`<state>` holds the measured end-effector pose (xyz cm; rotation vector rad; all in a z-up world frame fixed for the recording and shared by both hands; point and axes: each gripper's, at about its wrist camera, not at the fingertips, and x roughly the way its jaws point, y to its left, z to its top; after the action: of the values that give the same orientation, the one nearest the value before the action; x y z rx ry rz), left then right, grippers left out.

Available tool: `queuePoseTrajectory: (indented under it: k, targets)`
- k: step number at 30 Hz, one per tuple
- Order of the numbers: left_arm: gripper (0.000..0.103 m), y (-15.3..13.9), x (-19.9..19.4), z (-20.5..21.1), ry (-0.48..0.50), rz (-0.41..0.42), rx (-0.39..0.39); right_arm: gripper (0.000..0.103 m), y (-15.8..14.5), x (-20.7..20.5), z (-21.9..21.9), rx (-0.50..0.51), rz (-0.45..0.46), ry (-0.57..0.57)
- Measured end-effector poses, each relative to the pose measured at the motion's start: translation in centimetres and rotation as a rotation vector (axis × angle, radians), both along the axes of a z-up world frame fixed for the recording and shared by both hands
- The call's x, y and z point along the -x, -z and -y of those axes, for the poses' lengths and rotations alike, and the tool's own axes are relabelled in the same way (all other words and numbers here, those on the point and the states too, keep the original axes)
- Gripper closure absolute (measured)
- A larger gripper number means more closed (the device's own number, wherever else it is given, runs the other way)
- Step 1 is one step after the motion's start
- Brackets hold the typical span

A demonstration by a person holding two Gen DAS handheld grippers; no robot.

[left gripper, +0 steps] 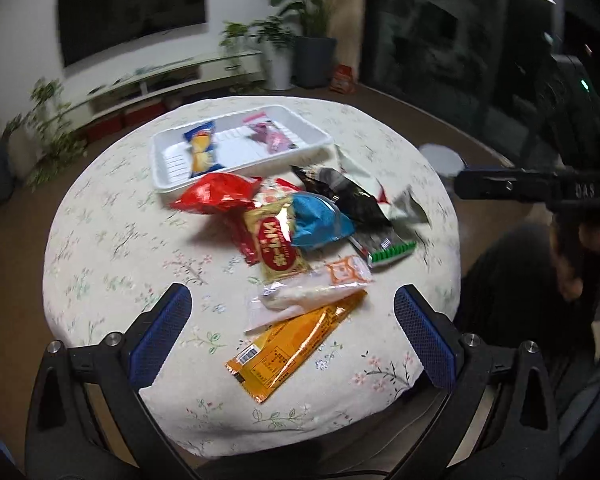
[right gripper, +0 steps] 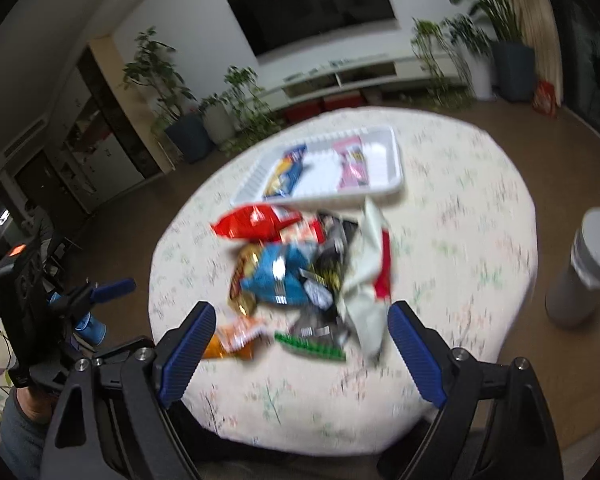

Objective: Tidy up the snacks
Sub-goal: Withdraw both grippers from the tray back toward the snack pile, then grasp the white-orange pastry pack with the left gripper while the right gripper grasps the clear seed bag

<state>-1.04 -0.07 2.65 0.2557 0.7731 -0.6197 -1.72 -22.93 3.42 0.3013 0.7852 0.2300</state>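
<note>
**Inspector:** Left to right, please. Left gripper (left gripper: 292, 340)?

**Assistant:** Its jaws stand wide apart with nothing gripped. An orange packet (left gripper: 296, 344) lies on the bench (left gripper: 112, 248) below the gap, not touched by either pad.

**Inspector:** The snacks?

**Assistant:** A white tray (left gripper: 162, 160) at the far side holds a blue-and-yellow packet (left gripper: 202, 148) and a pink one (left gripper: 270, 136). Just before it sits a loose heap: red bag (left gripper: 216, 196), blue bag (left gripper: 320, 220), black packet (left gripper: 352, 196), green-edged wrapper (left gripper: 392, 254) (several overlap).

**Inspector:** Right gripper (right gripper: 300, 348)?

**Assistant:** Jaws wide, holding nothing, above the heap's near edge. A grey bin (right gripper: 580, 276) stands on the floor, apart from the bench.
</note>
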Motion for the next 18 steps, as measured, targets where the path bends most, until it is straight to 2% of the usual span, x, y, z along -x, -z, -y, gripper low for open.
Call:
queuePoseTrajectory:
  k: [7, 8, 10, 11, 16, 18]
  targets:
    - [0.002, 2.0, -2.5, 2.5, 0.232, -0.043, -0.136, 0.013, 2.9, 1.0, -0.9, -0.015, -0.072, -0.002]
    - [0.005, 2.3, -3.0, 2.9, 0.268, -0.039, -0.169, 0.014, 3.1, 1.0, -1.0, -0.027, -0.079, -0.004]
    - [0.026, 2.8, -4.3, 3.6, 0.314, -0.056, -0.214, 0.014, 3.4, 1.0, -1.2, -0.045, -0.082, -0.012]
    - [0.03, 3.1, -5.1, 3.9, 0.333, -0.072, -0.228, 0.014, 3.5, 0.9, -1.3, -0.044, -0.082, -0.018]
    - [0.031, 4.7, -7.5, 5.3, 0.439, -0.111, -0.313, 0.016, 4.0, 0.7, -1.4, -0.052, -0.104, -0.022]
    - [0.036, 5.4, -7.7, 5.9, 0.485, -0.13, -0.349, 0.019, 4.4, 0.5, -1.6, -0.052, -0.118, -0.035]
